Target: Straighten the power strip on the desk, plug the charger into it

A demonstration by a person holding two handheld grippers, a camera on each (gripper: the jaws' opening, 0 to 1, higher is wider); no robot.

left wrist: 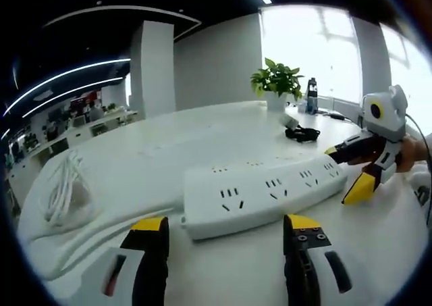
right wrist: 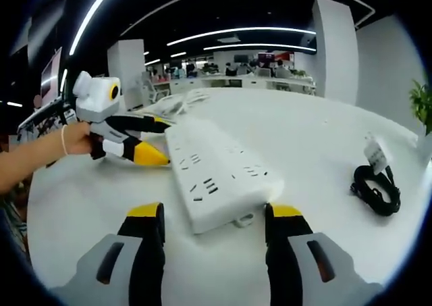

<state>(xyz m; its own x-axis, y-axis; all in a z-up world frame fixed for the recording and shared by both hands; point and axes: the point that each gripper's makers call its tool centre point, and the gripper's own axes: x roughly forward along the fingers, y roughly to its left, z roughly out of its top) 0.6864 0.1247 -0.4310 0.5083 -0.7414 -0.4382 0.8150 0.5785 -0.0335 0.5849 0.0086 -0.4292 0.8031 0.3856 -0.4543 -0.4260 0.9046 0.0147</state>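
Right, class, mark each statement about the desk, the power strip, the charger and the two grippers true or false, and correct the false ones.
1. The power strip lies flat on the white desk, sockets up. True.
2. The charger is plugged into the strip. False: it lies apart on the desk with its coiled black cable.
3. The left gripper is open, its jaws spread at one end of the strip. True.
4. The right gripper holds the charger. False: it is open, at the strip's other end.
5. A potted plant stands on the desk. True.
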